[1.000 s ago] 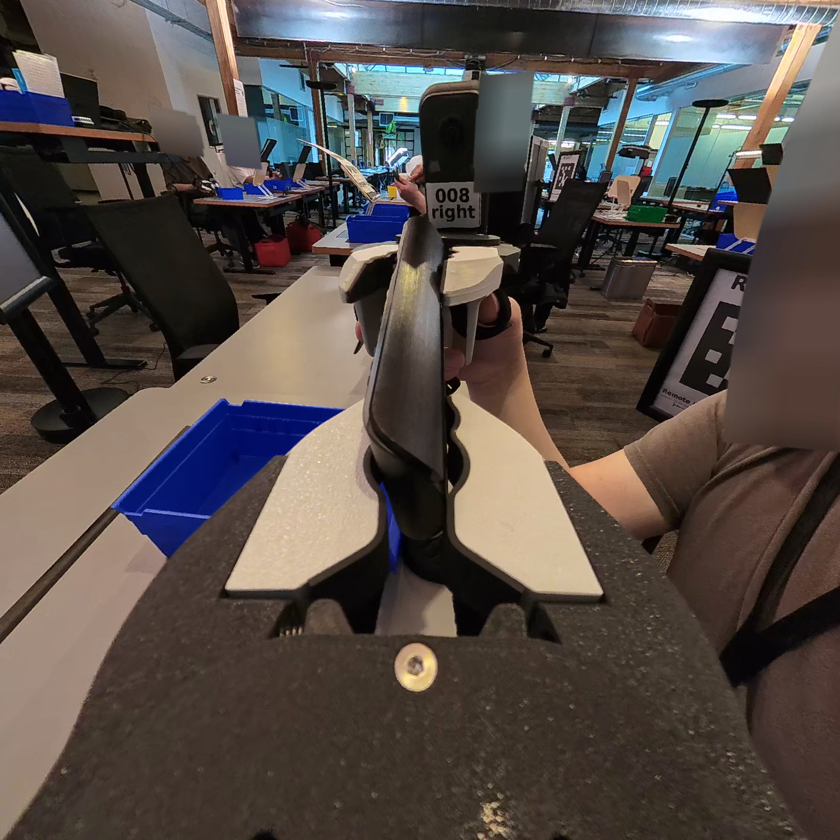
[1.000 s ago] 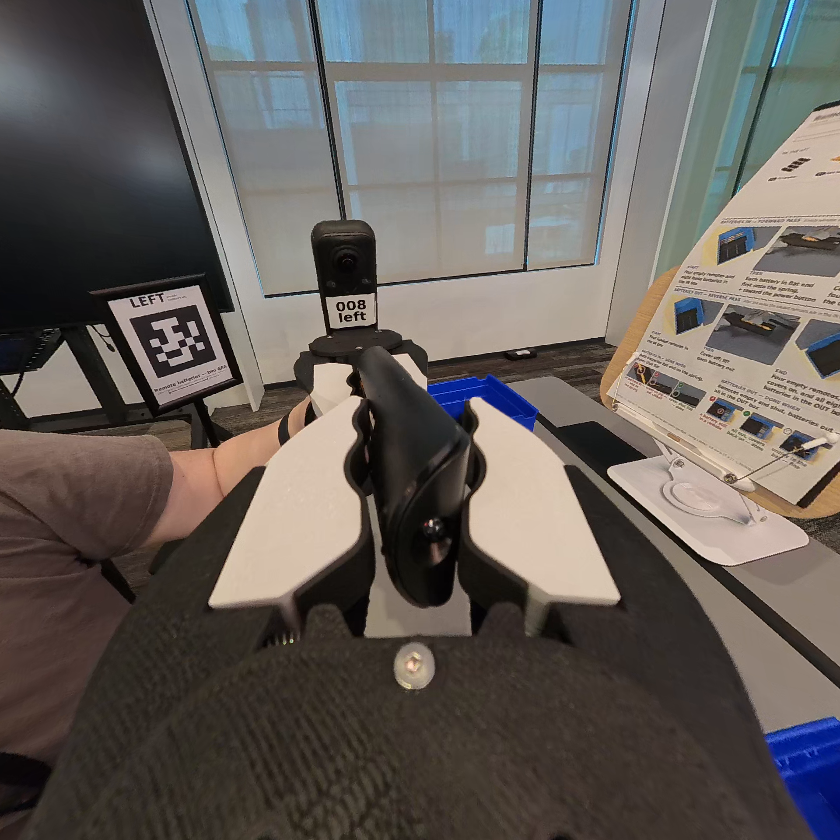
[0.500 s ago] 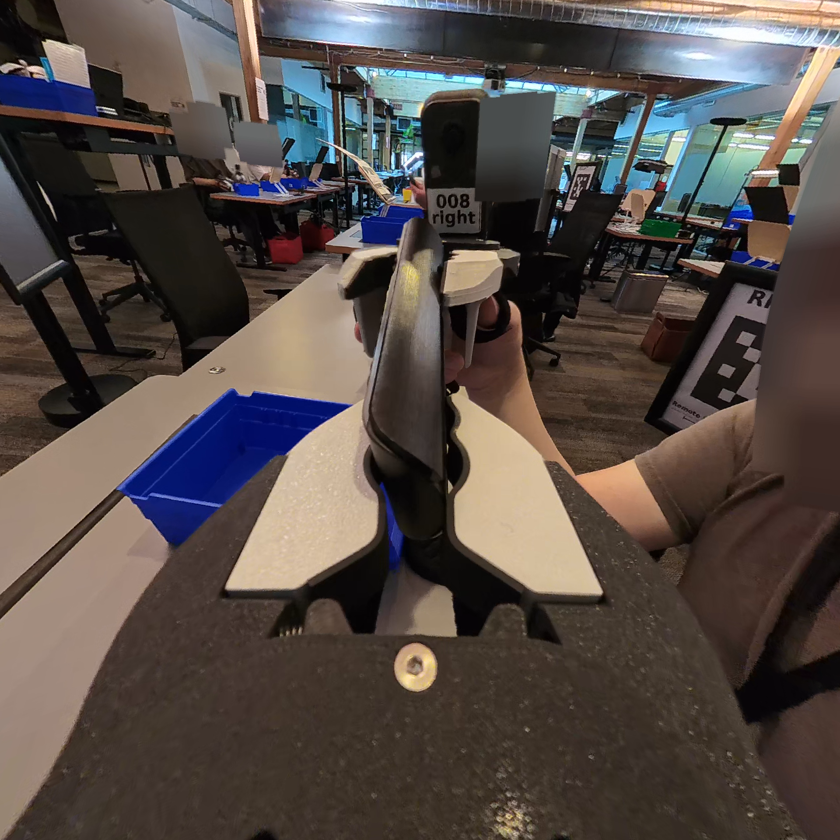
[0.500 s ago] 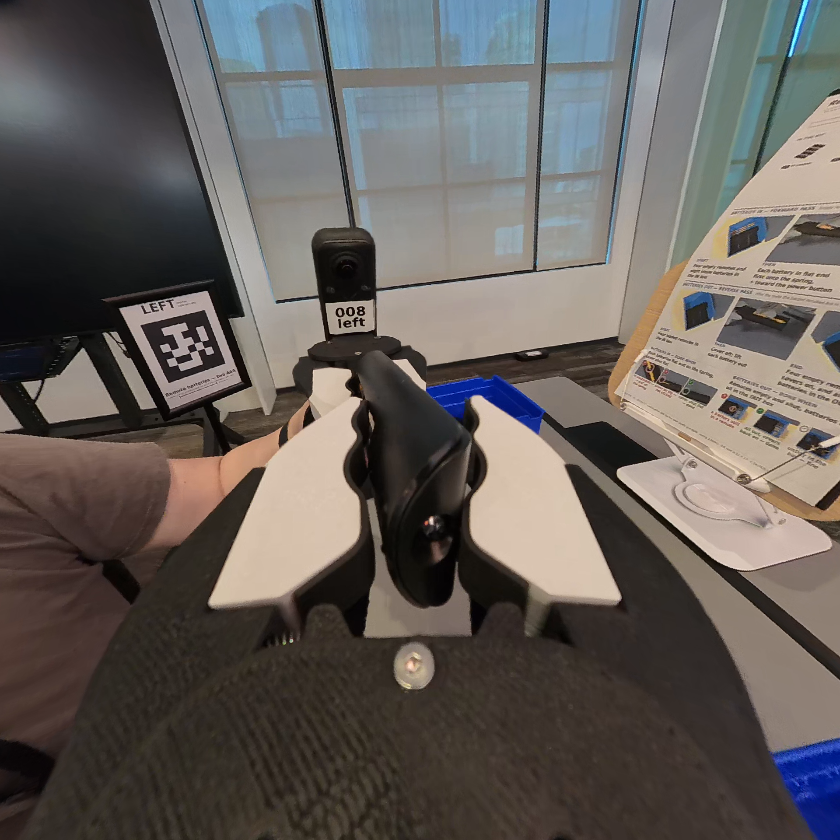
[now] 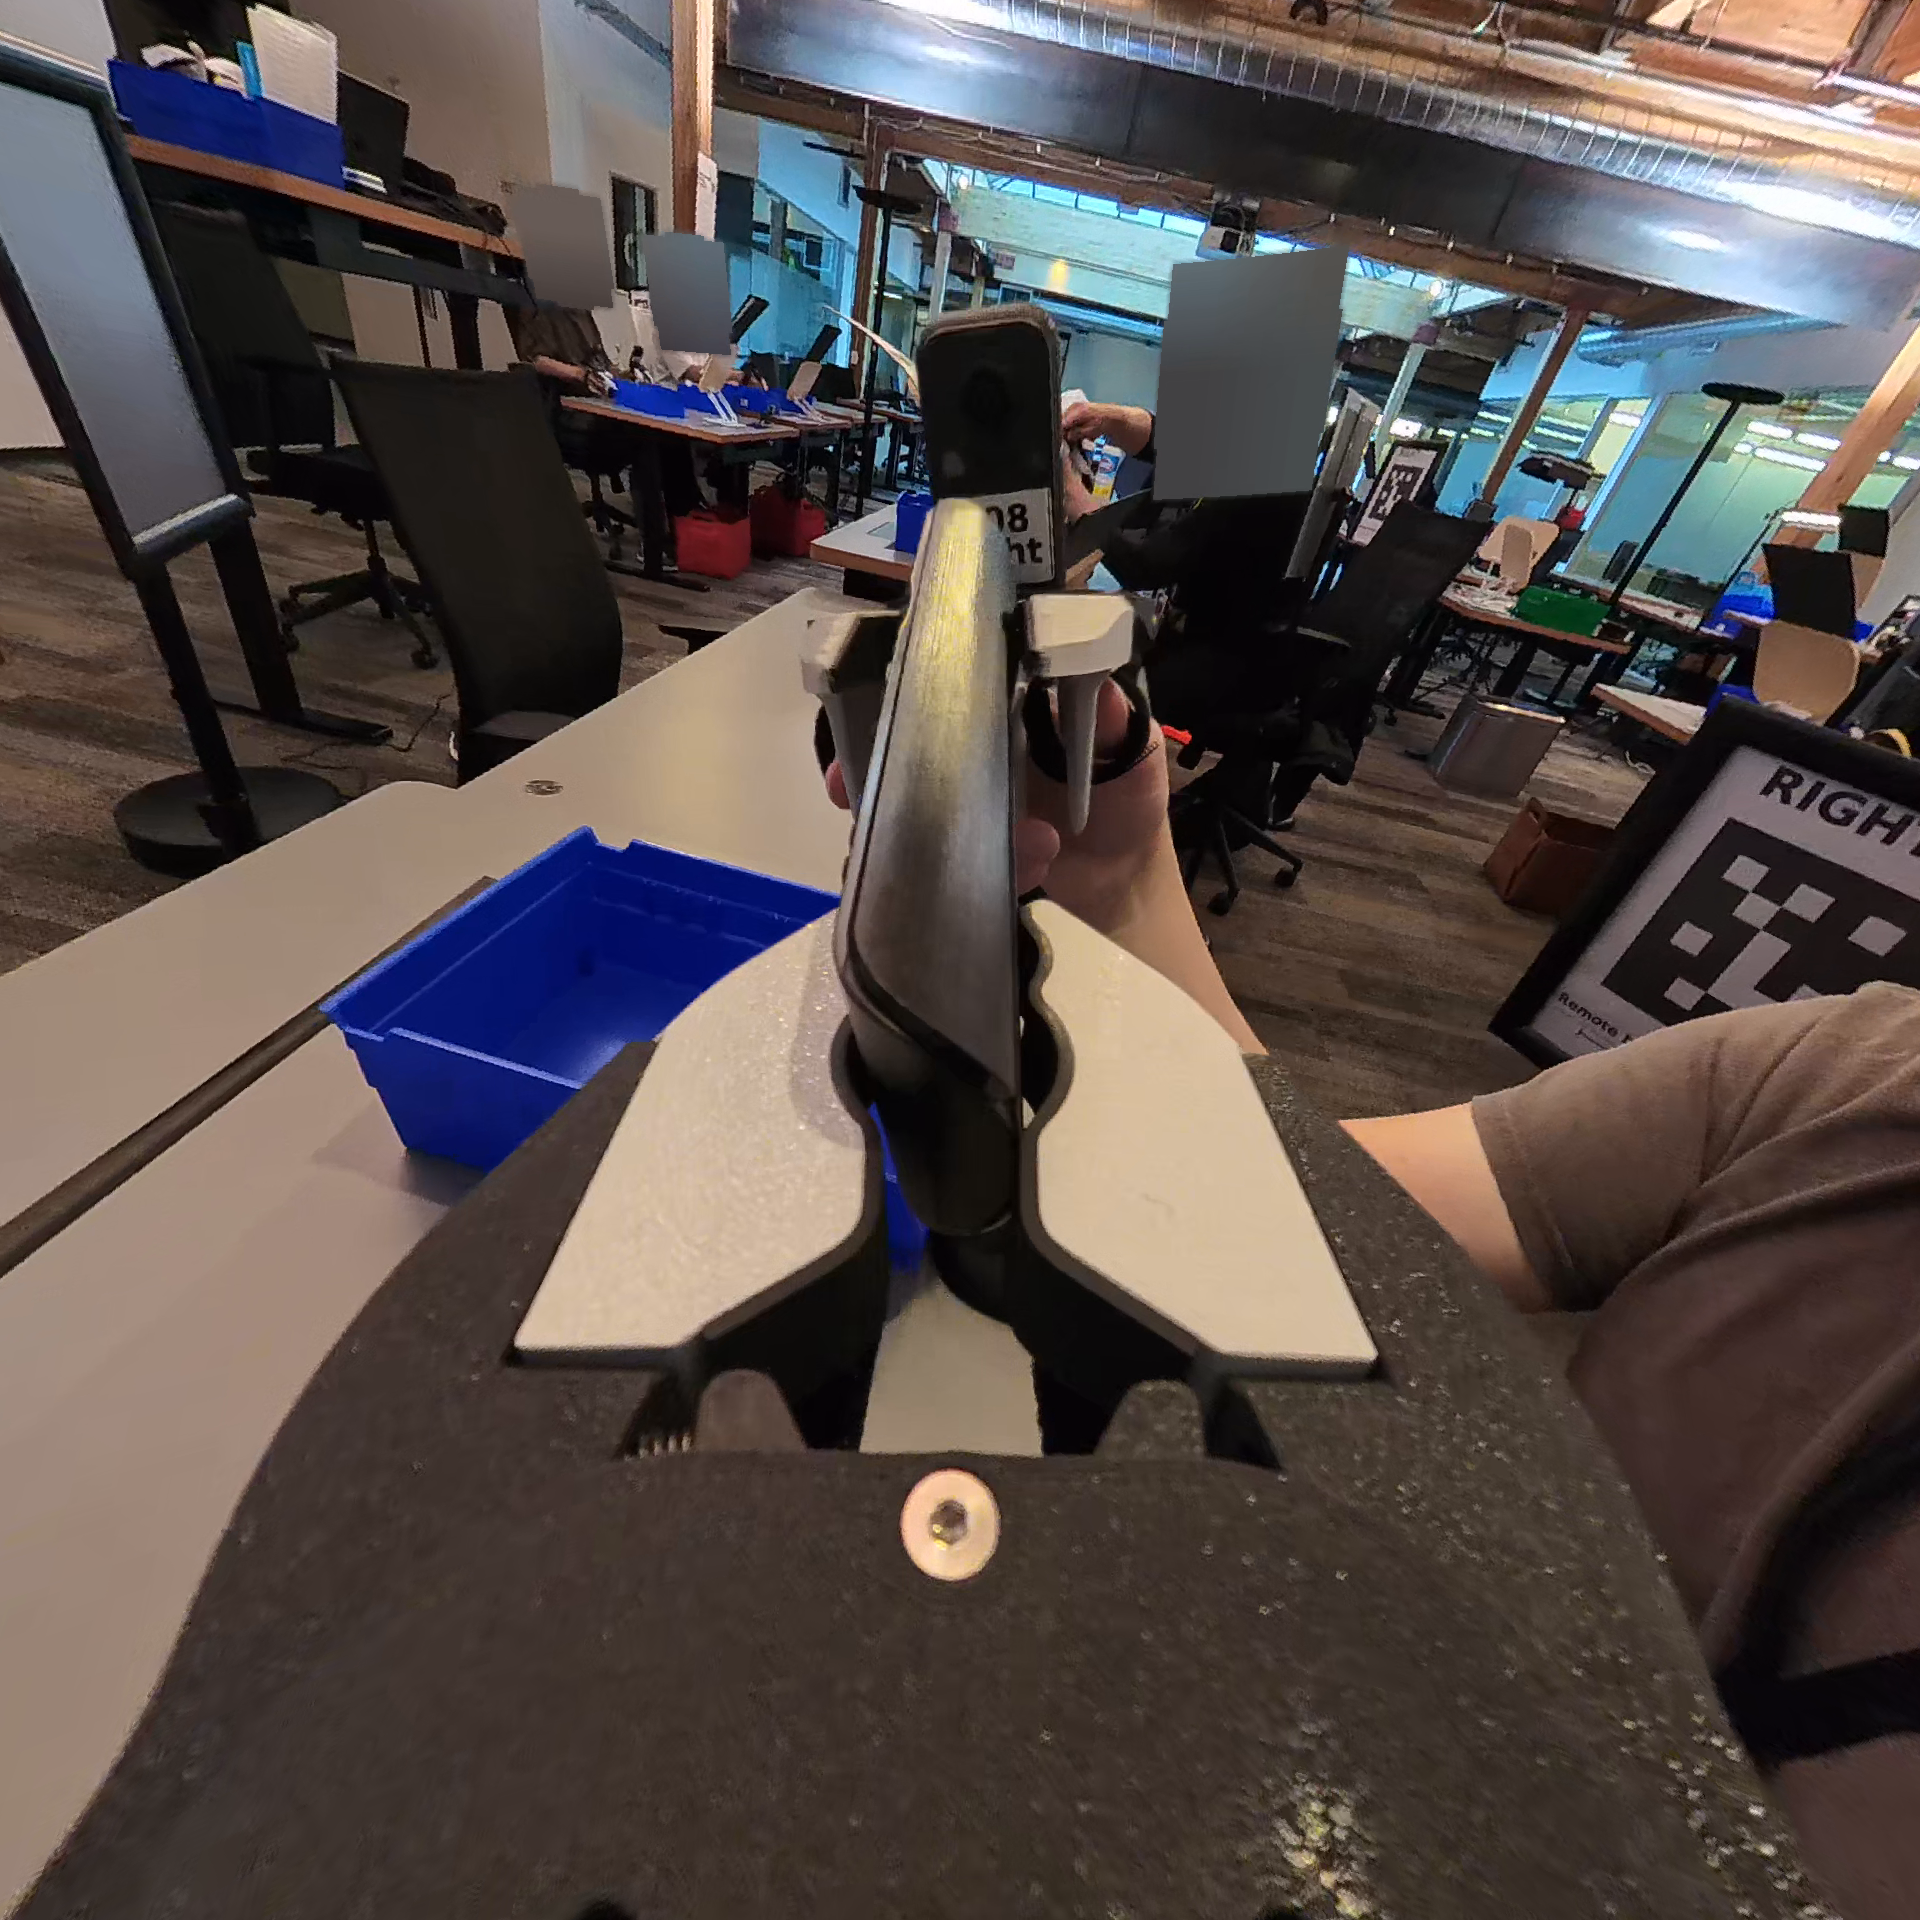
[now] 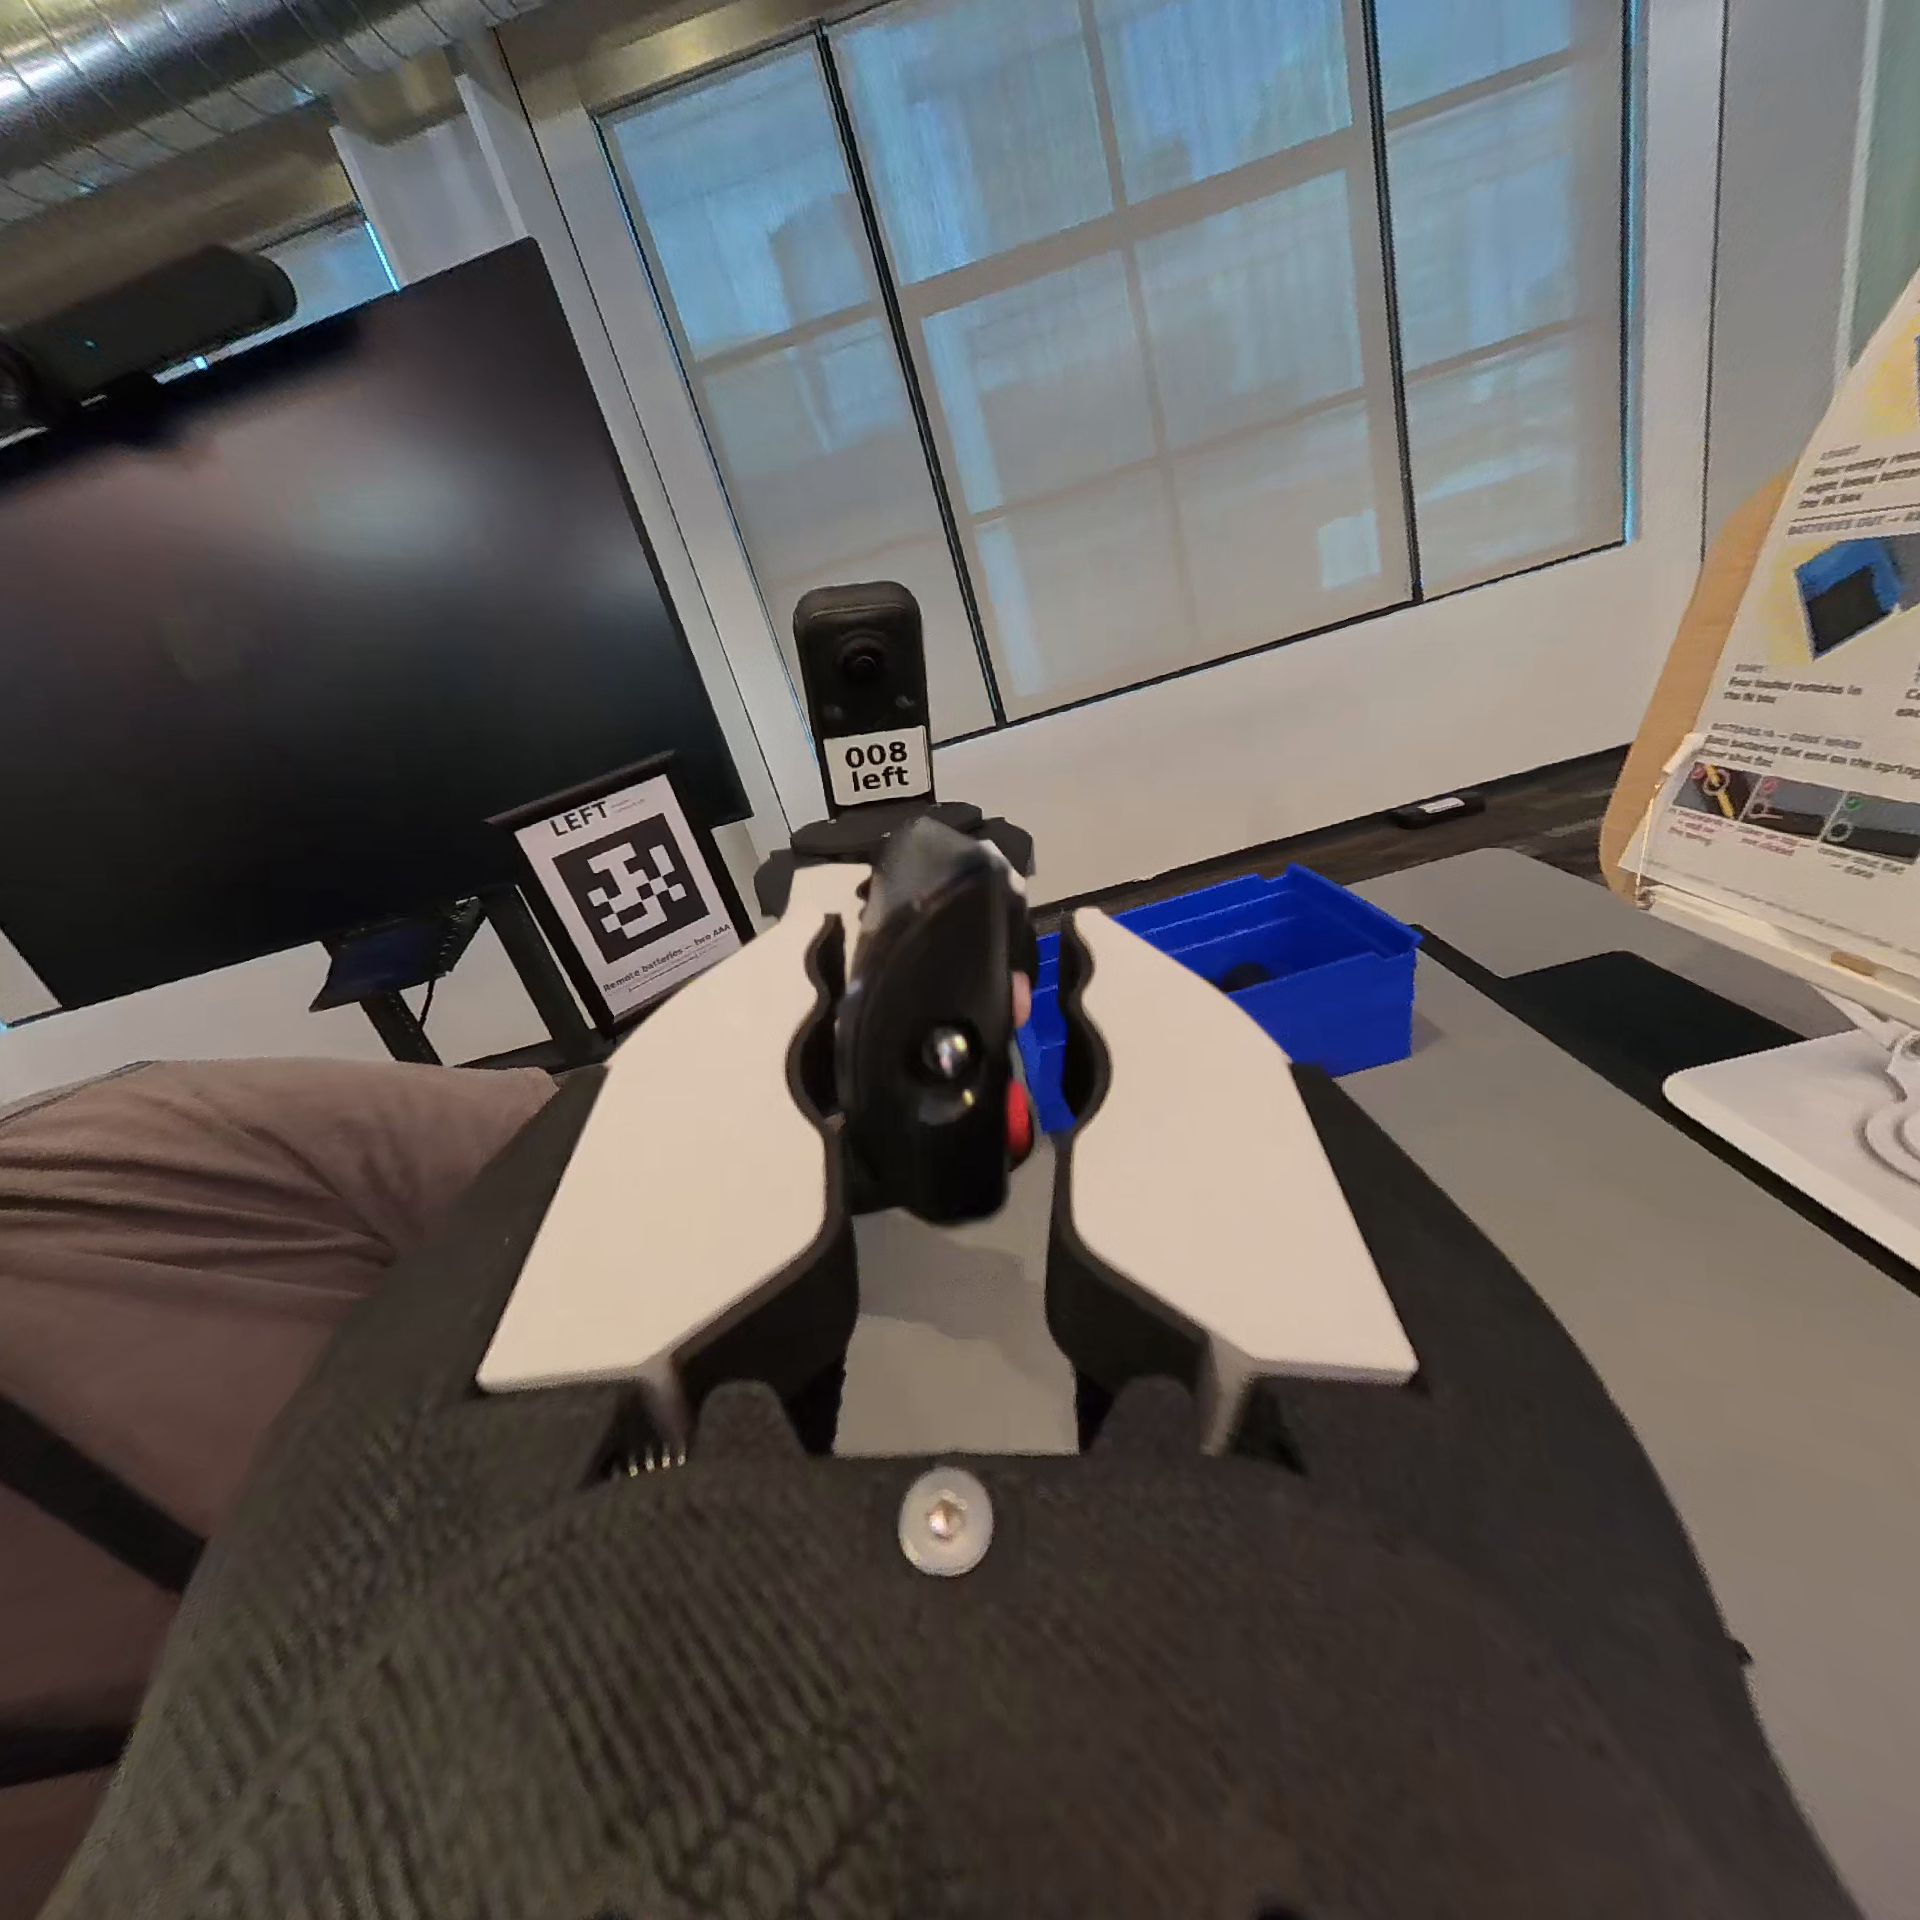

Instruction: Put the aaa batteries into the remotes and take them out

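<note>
Left wrist view shows the left tool clamped on one end of a black remote, which stands on edge and runs forward to the right tool, whose pale fingers sit either side of its far end. The right wrist view shows that same remote from the other end, with a red button showing on its face and a gap on both sides between it and the right tool's fingers; the picture is blurred, so whether those fingers press the remote cannot be told. Holding the remote between both tools, lifted off the grey worktop, probably serves to steady it for turning or regripping before the battery cover is worked. A blue bin rests on the worktop just beside and below the left tool, and its visible part looks bare. Another blue bin lies beyond the right tool, with something dark inside that is too small to identify. No batteries show in either view. The person's right hand wraps that tool's handle from below, forearm reaching across from the torso, the two tools facing each other.
</note>
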Demonstrator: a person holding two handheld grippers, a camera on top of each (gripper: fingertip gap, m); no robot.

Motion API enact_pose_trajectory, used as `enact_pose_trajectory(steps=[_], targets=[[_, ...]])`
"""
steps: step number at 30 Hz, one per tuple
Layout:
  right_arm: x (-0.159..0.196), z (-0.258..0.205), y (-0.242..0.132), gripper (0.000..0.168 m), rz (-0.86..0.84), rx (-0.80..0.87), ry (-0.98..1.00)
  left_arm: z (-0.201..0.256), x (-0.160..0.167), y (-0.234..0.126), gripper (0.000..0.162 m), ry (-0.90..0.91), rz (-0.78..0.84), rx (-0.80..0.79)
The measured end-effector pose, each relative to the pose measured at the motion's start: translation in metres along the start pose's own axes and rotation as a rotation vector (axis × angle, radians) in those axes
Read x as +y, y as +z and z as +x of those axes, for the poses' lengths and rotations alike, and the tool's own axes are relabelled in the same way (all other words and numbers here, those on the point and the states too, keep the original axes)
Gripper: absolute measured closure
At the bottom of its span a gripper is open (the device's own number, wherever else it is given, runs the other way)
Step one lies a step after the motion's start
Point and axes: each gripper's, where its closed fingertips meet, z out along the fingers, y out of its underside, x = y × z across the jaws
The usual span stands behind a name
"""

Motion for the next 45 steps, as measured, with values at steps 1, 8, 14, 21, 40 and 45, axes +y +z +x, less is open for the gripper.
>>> enact_pose_trajectory(steps=[1, 8, 14, 21, 40, 45], targets=[[-0.001, 0.002, -0.002, 0.127, 0.01, 0.004, 0.003, -0.001, 0.0, -0.001, 0.14, -0.008, 0.003, 0.0], [-0.007, 0.007, 0.001, 0.13, 0.082, -0.017, 0.057, -0.01, -0.002, -0.009, 0.14, -0.031, 0.052, -0.016], [-0.013, 0.007, 0.012, 0.143, 0.171, -0.075, 0.084, -0.015, -0.005, -0.015, 0.14, -0.021, 0.086, -0.026], [-0.005, 0.01, 0.011, 0.143, 0.095, -0.071, 0.097, -0.014, 0.014, -0.014, 0.138, -0.02, 0.004, -0.001], [-0.013, 0.038, 0.026, 0.143, 0.354, -0.095, 0.261, -0.034, 0.001, -0.04, 0.133, 0.06, 0.152, -0.127], [-0.008, 0.045, 0.031, 0.143, 0.396, -0.159, 0.353, -0.035, -0.006, -0.046, 0.138, 0.06, 0.189, -0.122]])
